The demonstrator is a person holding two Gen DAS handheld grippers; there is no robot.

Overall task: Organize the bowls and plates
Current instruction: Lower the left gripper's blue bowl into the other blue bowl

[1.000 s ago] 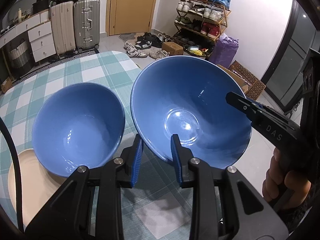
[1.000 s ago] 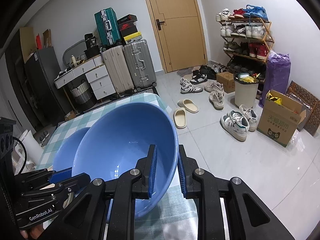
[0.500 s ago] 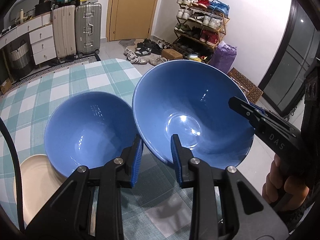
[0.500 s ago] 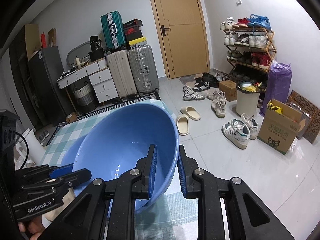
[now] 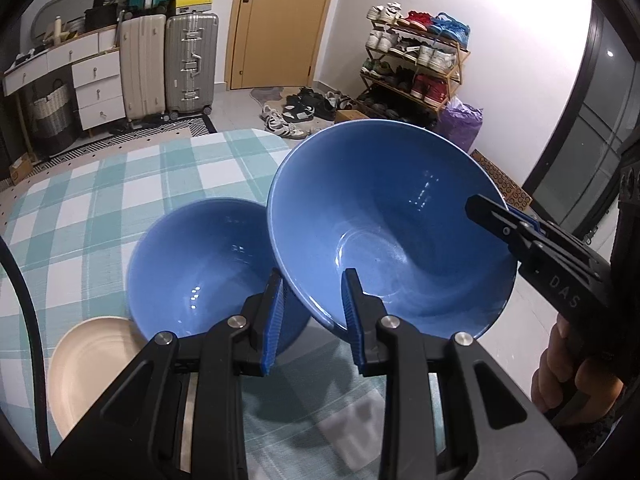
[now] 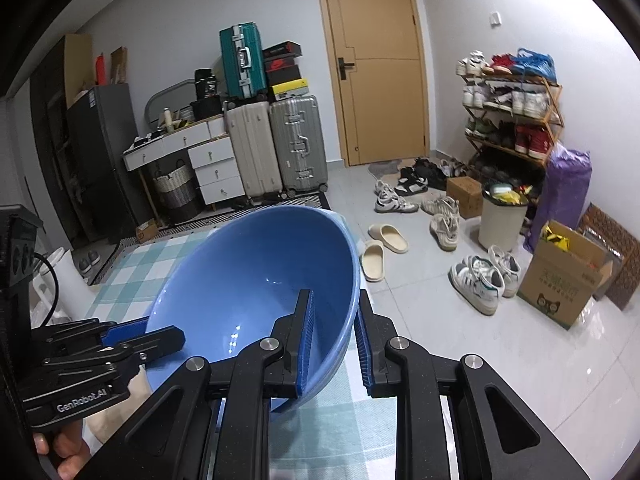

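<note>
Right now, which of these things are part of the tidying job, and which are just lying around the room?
Part of the job:
- large blue bowl, gripped by both tools
- smaller blue bowl
- cream plate

Just lying about:
- suitcases
- shoe rack
- cardboard box
- slippers

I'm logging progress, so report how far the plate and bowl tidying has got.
Done: nothing visibly stacked. In hand: the left gripper and right gripper both clamp the large glossy blue bowl, lifted beside the smaller blue bowl. Left: nesting the bowls and placing the cream plate on the checked tablecloth.

Suitcases [image 6: 276, 148] by the door [image 6: 376, 60]; shoe rack [image 6: 512, 108] (full); cardboard box [image 6: 560, 280].
</note>
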